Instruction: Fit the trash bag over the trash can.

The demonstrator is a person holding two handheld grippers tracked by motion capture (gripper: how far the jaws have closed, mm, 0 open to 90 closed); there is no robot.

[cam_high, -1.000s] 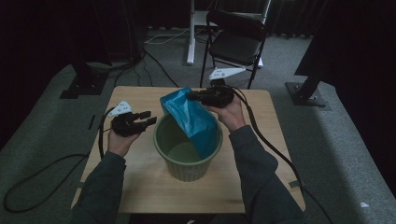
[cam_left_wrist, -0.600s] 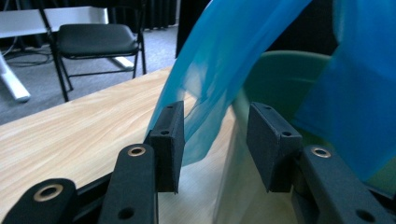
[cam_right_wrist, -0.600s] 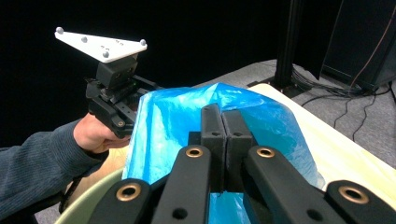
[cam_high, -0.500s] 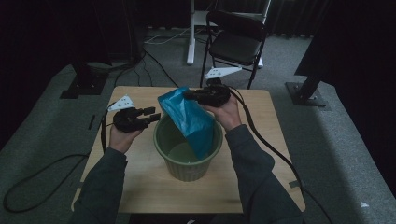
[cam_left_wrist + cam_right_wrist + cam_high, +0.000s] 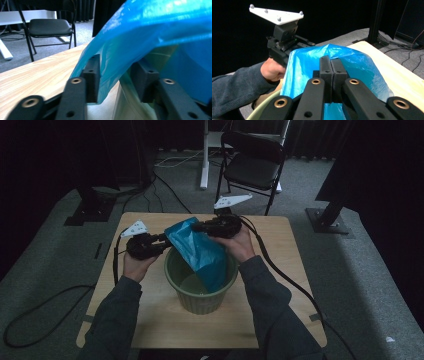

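I am lining a green bin [image 5: 202, 292] with a blue plastic bag [image 5: 197, 251]. The bin stands upright near the middle of the table [image 5: 280, 270]. The bag hangs over the bin's mouth: its lower end dips inside the bin, and its upper end is raised above the far rim.

Handling, as I judge it: the bag is thin film, very light, limp and slick. It has no stiffness and follows whatever edge is gripped. A narrow pinch can slip or stretch the film, so I take hold at the open hem, on a folded or doubled part, and not on the body of the bag.

Tong states:
- The right tongs [image 5: 332, 71] are closed, pads together, pinching a fold of the bag near its top edge. In the high view the right tongs [image 5: 202, 226] hold that edge above the far rim.
- The left tongs [image 5: 117, 78] are about half open and have just been closing. An edge of the bag lies between the jaws against the left pad; the right pad stands apart from the film, so there is no grip yet. In the high view the left tongs [image 5: 161, 240] sit just beside the bag's left edge.

Orientation: the bag's long axis runs from the raised far-left corner down and toward me into the bin. Which end is the mouth I cannot tell.
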